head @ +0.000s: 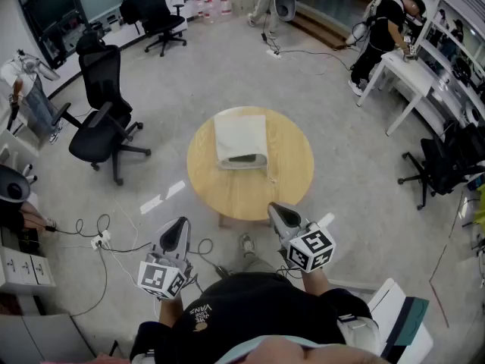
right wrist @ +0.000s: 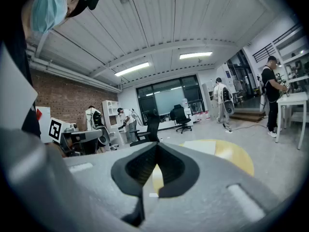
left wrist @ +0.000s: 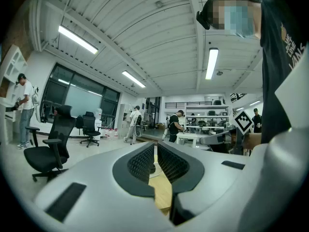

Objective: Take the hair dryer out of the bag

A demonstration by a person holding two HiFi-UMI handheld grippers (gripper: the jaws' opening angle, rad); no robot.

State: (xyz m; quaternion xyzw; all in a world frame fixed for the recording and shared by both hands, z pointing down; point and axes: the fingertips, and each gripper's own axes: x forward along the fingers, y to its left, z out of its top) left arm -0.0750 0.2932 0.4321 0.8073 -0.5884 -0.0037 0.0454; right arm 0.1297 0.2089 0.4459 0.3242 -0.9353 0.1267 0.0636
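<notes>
We held our left tool [head: 180, 226] and right tool [head: 276, 211] pinched closed and empty, just short of the counter [head: 292, 177]. The bag [head: 240, 136] lay mid-counter, mouth toward us, probably for easy reaching.

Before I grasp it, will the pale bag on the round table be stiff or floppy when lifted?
Probably floppy: the bag lies flat on the table like cloth. It may sag toward its near opening, where something dark shows. Rolling seems unlikely.

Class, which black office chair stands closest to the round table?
The black chair on the table's left in the head view; the chair by the windows and the one on the right stand farther off.
</notes>
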